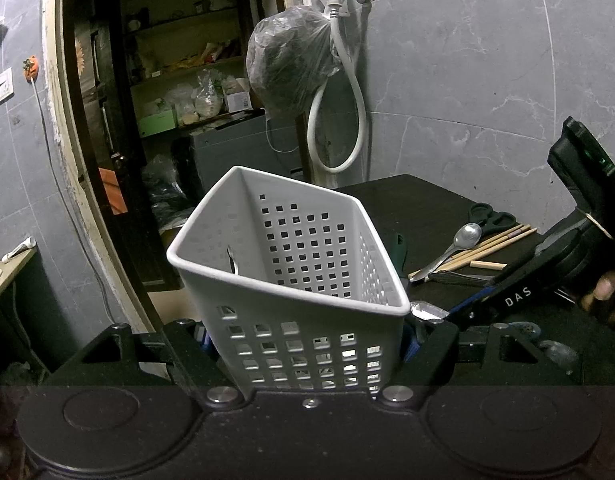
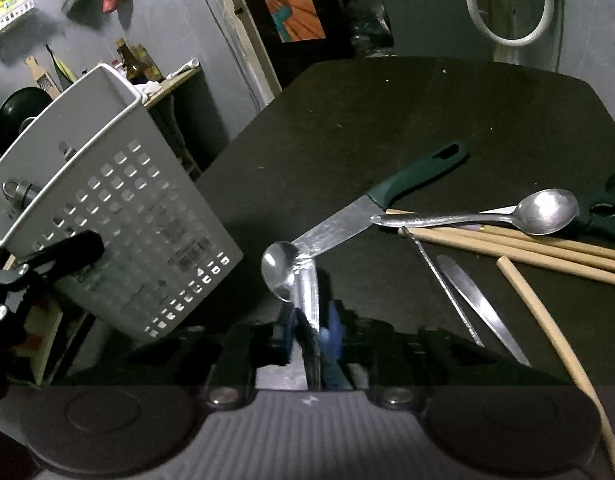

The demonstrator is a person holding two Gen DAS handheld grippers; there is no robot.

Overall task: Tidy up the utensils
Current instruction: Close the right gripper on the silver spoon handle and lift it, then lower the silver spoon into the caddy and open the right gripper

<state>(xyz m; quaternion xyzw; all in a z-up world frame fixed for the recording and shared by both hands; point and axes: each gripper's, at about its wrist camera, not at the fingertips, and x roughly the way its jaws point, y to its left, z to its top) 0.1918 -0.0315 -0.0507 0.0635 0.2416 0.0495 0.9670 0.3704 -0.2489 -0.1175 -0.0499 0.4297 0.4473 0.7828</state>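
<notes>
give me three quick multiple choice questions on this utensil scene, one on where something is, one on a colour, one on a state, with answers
1. Where is the white basket?
A. flat on the table
B. clamped in the left gripper, tilted
C. hanging from the tap

2. What colour is the knife handle?
A. dark green
B. red
C. yellow

3. What is the right gripper doing?
A. open and empty
B. shut on chopsticks
C. shut on a spoon

Answers:
1 B: the left wrist view shows the fingers on either side of the basket's lower walls, and it leans.
2 A: the right wrist view shows a dark green handle on the black table.
3 C: the spoon's handle runs between the closed blue pads, its bowl sticking out ahead.
</notes>
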